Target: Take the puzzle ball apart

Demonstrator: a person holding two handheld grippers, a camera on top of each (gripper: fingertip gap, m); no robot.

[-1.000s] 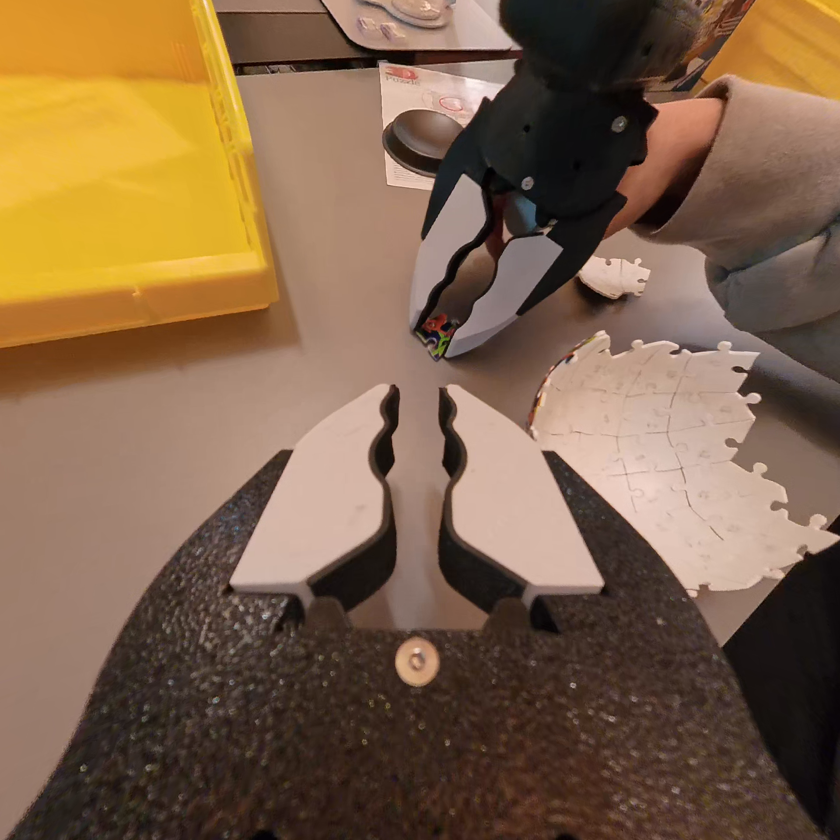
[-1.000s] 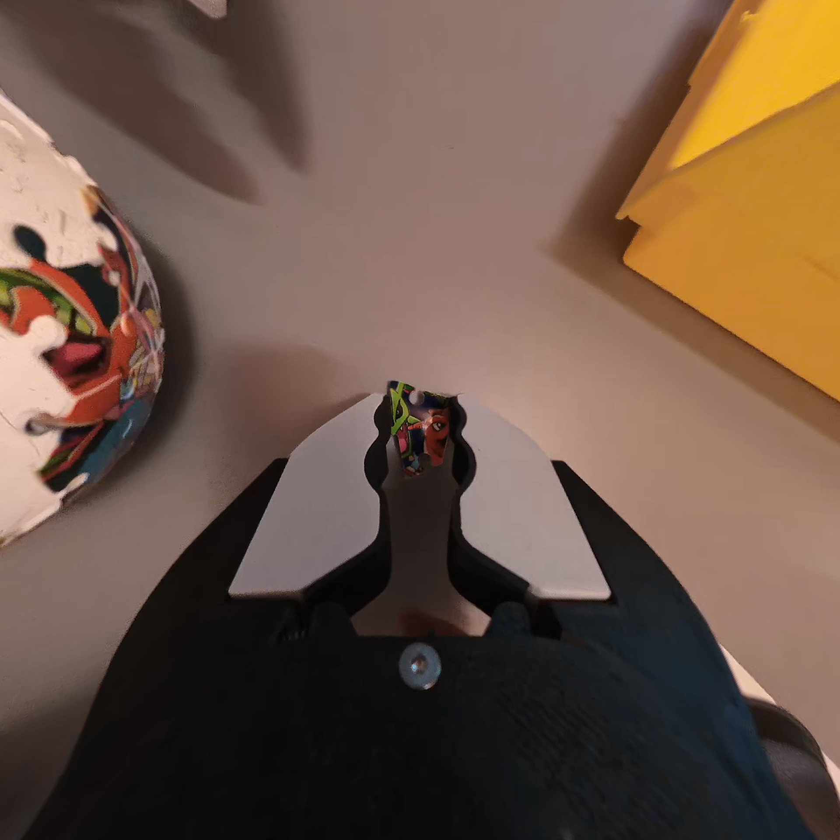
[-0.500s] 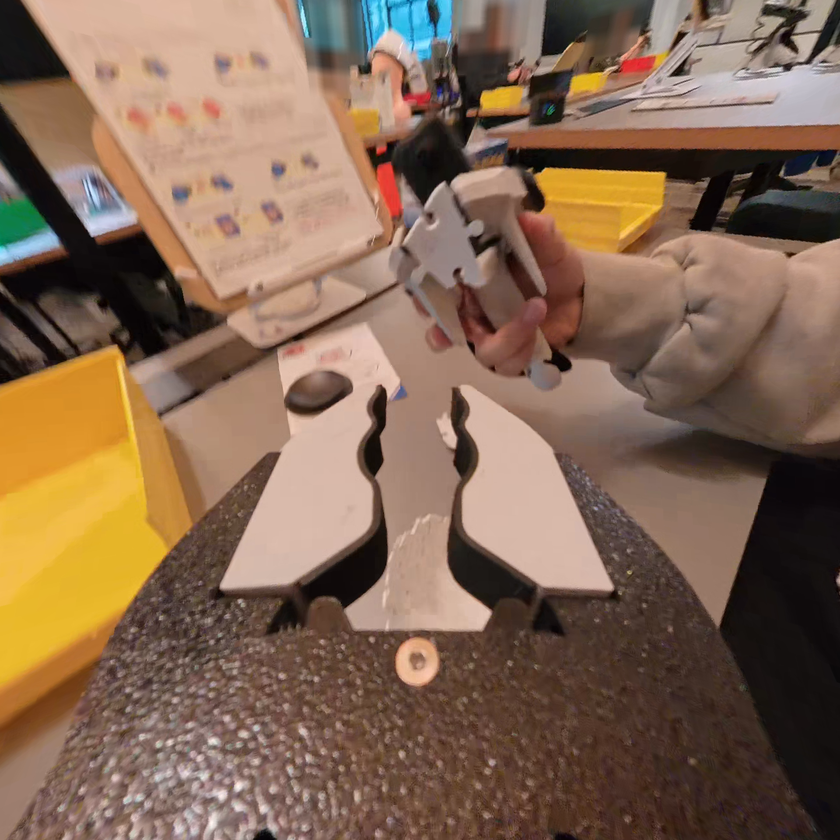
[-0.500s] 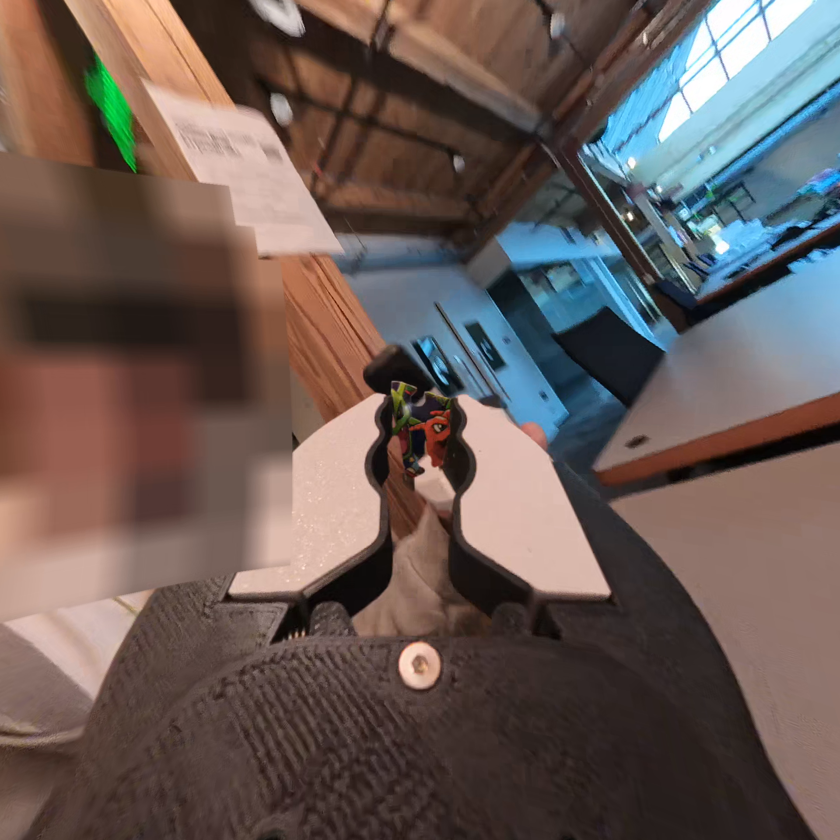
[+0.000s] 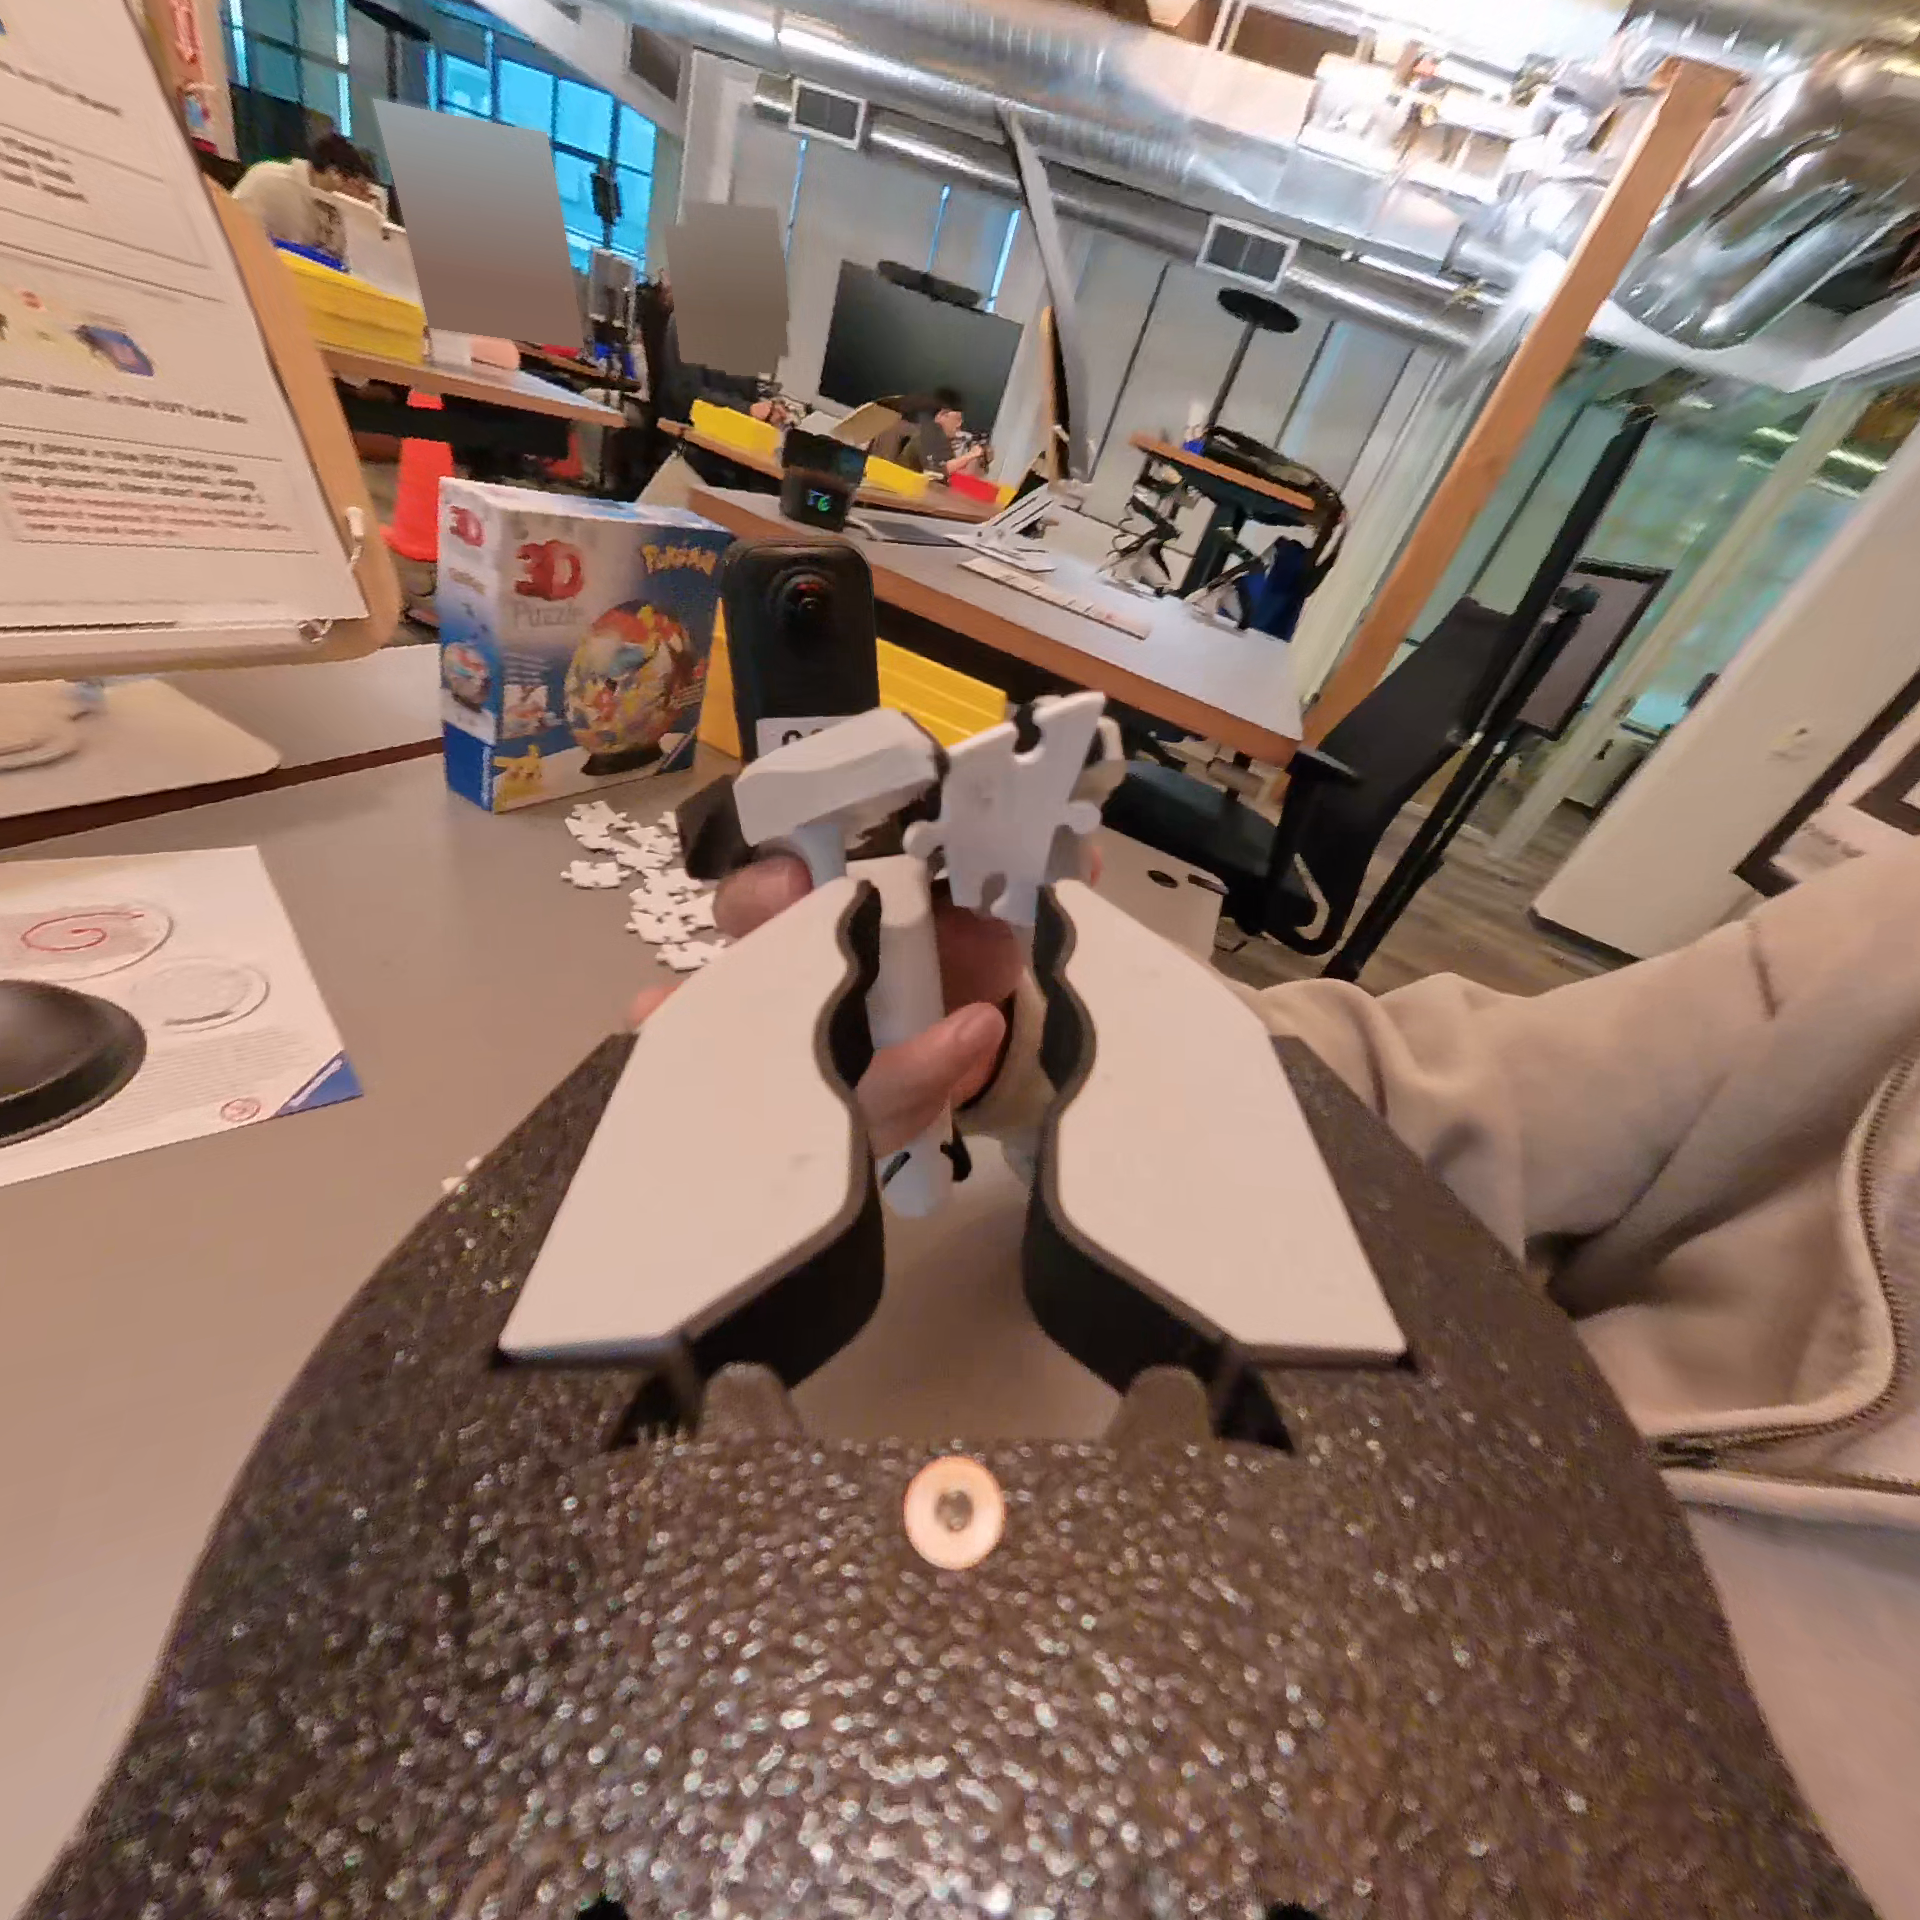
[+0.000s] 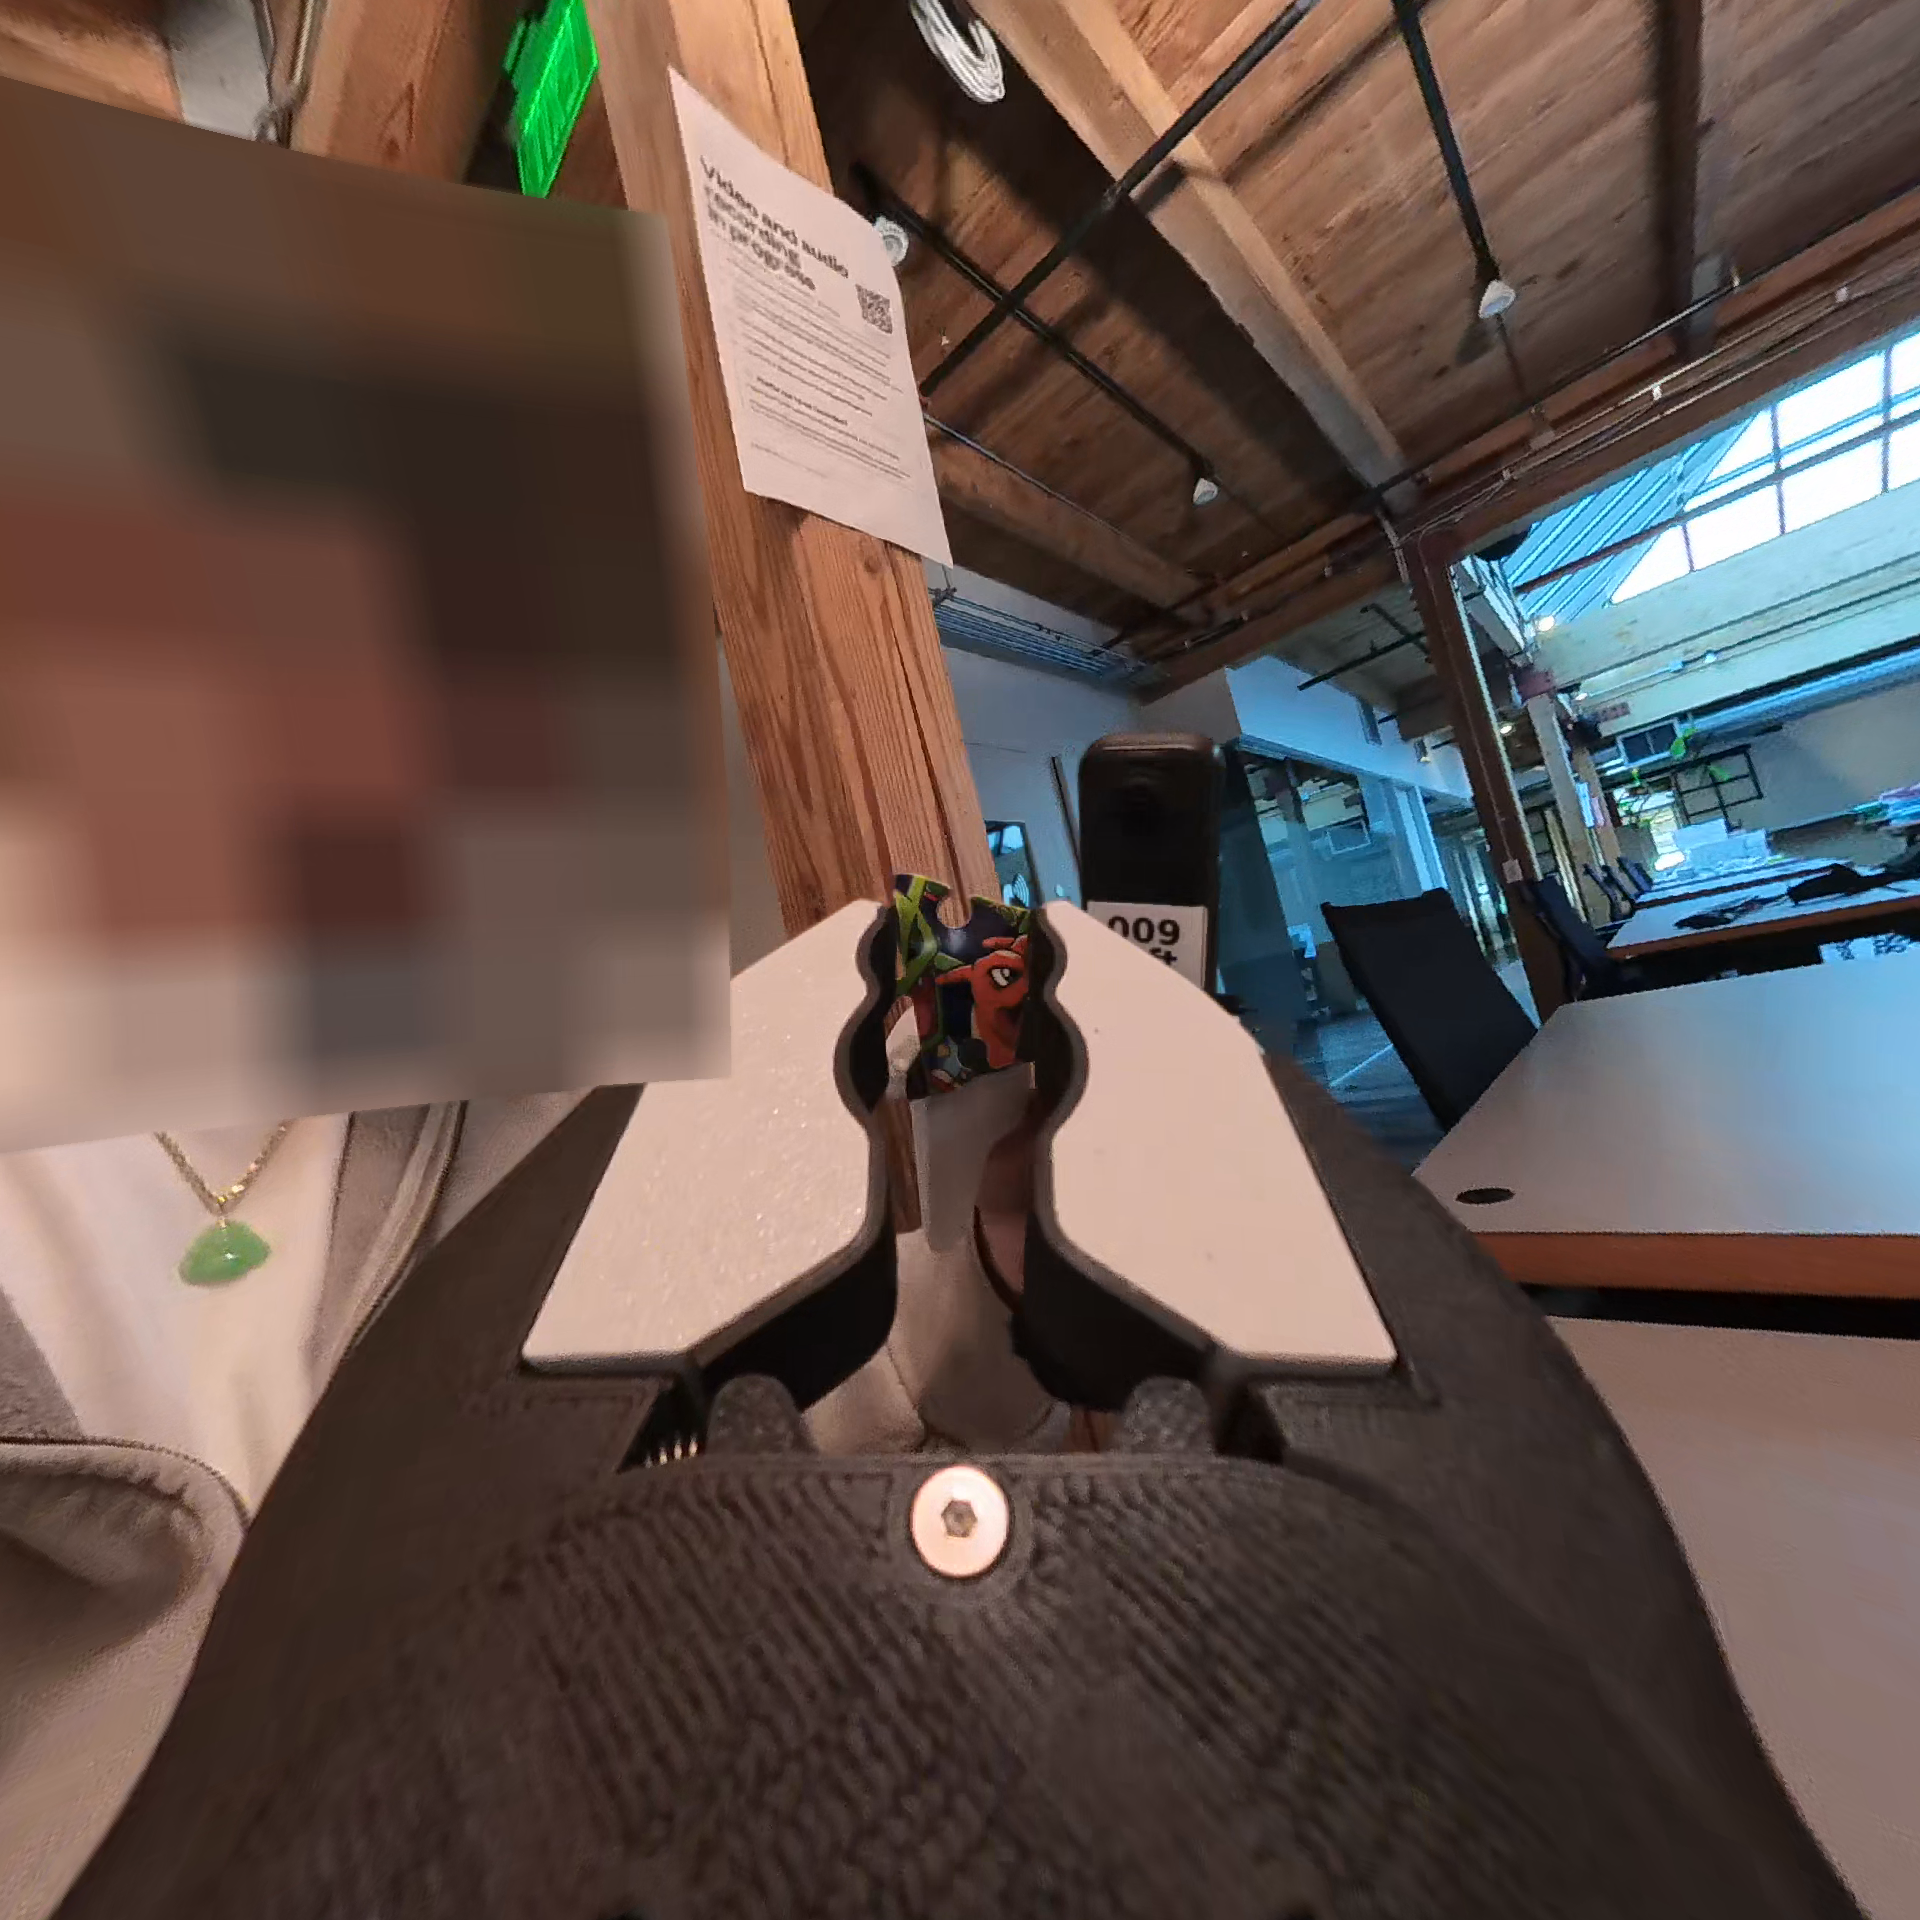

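Observation:
My right gripper (image 6: 956,925) is shut on a small colourful puzzle fragment (image 6: 961,997) and holds it up in the air. In the left wrist view the same fragment (image 5: 1013,821) shows its white back, pinched in the right gripper (image 5: 935,790), which faces me with a hand (image 5: 935,1049) around its grip. My left gripper (image 5: 951,904) is open and empty, its fingertips (image 5: 1060,914) just below and on either side of the fragment's lower end. The rest of the puzzle ball is out of view.
On the grey table (image 5: 436,935) lie a heap of loose white pieces (image 5: 649,878), the puzzle box (image 5: 571,665) and an instruction sheet with a black stand (image 5: 62,1049). A clipboard stand (image 5: 156,312) is at the left. A wooden post (image 6: 831,623) is behind.
Both grippers have risen off the table and tilted up. The right one carried the fragment up with it, and the left gripper has come close under the fragment, still open.

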